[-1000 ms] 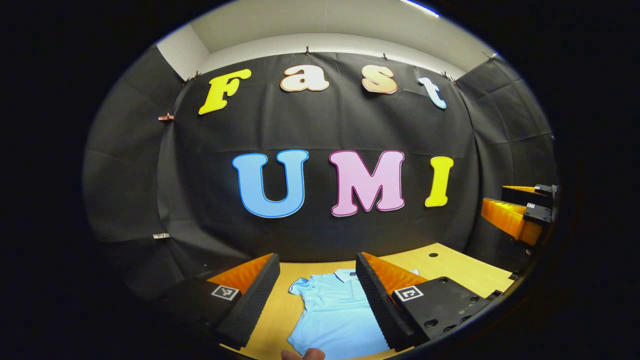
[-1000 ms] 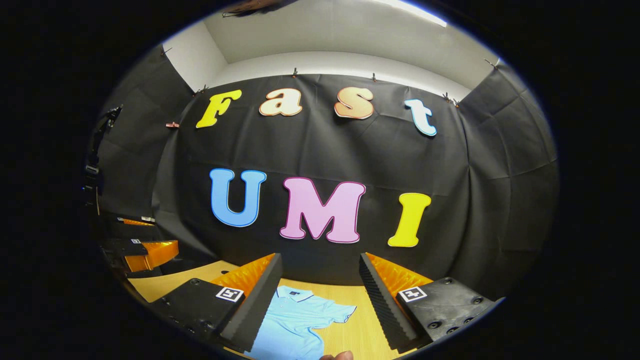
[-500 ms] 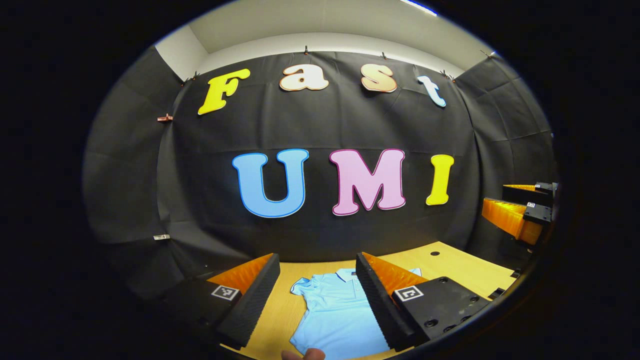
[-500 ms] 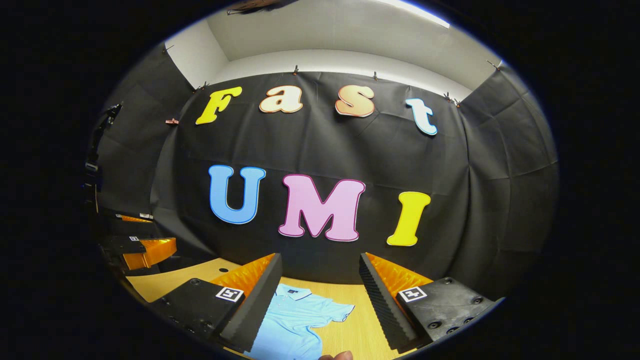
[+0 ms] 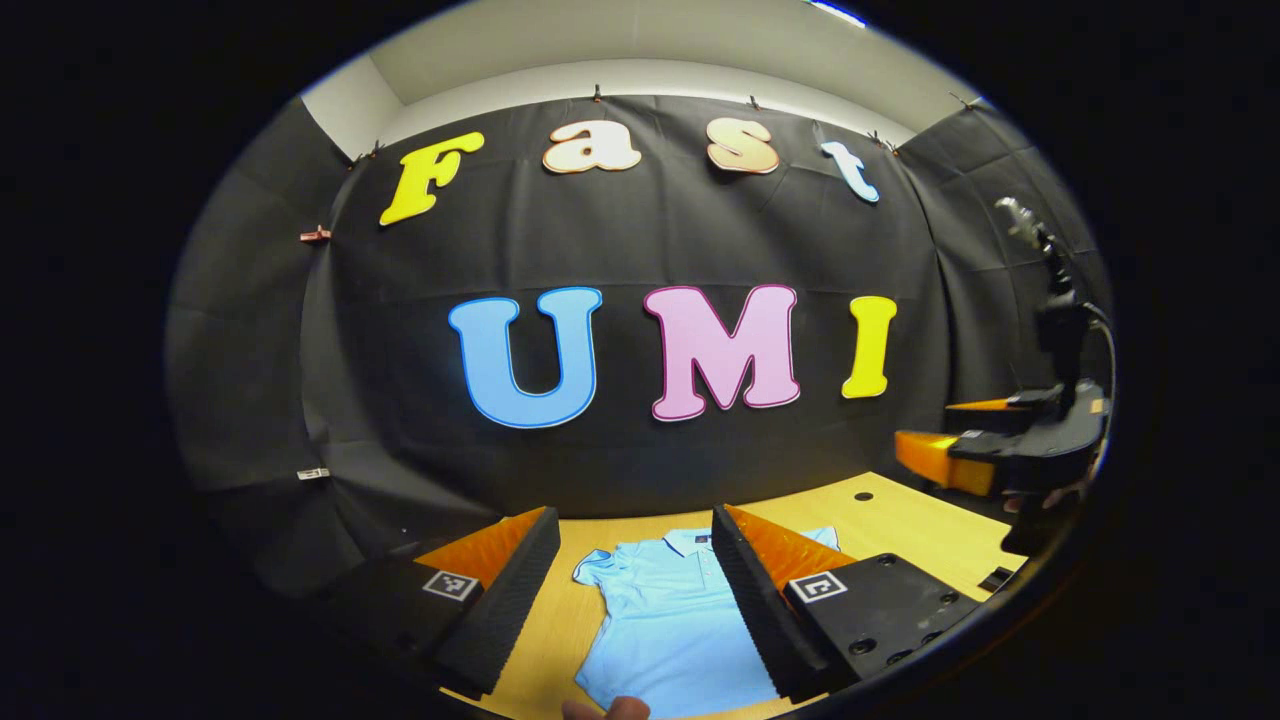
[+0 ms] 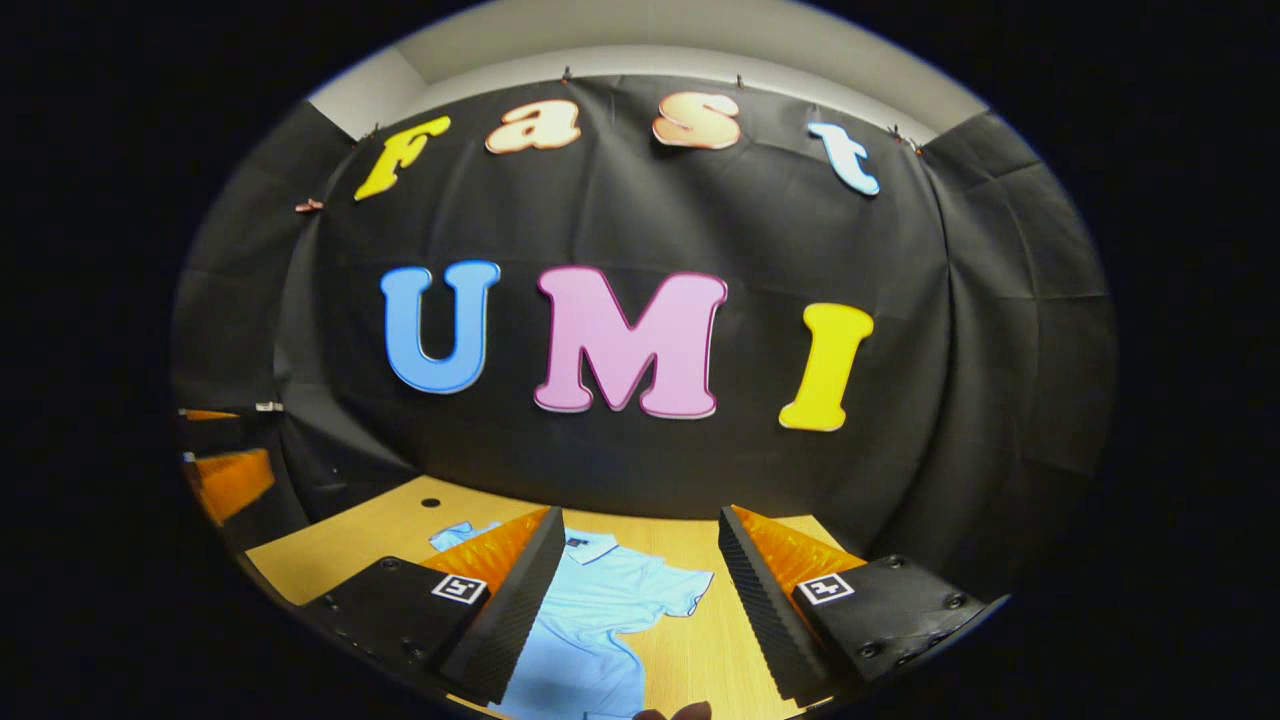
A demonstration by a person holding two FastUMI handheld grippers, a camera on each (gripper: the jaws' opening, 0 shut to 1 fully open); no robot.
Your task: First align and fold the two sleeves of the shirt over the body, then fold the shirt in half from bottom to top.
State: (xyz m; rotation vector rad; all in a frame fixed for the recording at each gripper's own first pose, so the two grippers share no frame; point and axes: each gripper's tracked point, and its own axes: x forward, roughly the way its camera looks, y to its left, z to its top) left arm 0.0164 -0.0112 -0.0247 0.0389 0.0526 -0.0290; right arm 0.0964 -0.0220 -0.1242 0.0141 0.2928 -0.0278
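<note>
A light blue polo shirt (image 5: 670, 620) lies flat on the wooden table (image 5: 900, 520), collar toward the wall, both short sleeves spread out. My left gripper (image 5: 632, 575) hangs open above it, nothing between its fingers. In the right gripper view the same shirt (image 6: 600, 610) lies below, one sleeve (image 6: 690, 590) between the fingers and the other sleeve (image 6: 455, 535) past the left finger. My right gripper (image 6: 640, 580) is open and holds nothing. That right gripper (image 5: 975, 450) also appears at the right edge of the left gripper view, held above the table. The left gripper (image 6: 225, 475) appears at the far left of the right gripper view.
The table (image 6: 330, 545) has a small round hole (image 5: 862, 496) near the back right corner. The black cloth wall stands close behind the table and wraps both sides. A fingertip (image 5: 605, 708) shows at the bottom edge of the left gripper view.
The right gripper has moved forward and tipped down, so more of the table and the shirt's far sleeve show. In the left gripper view it has come further into sight. The shirt has not moved.
</note>
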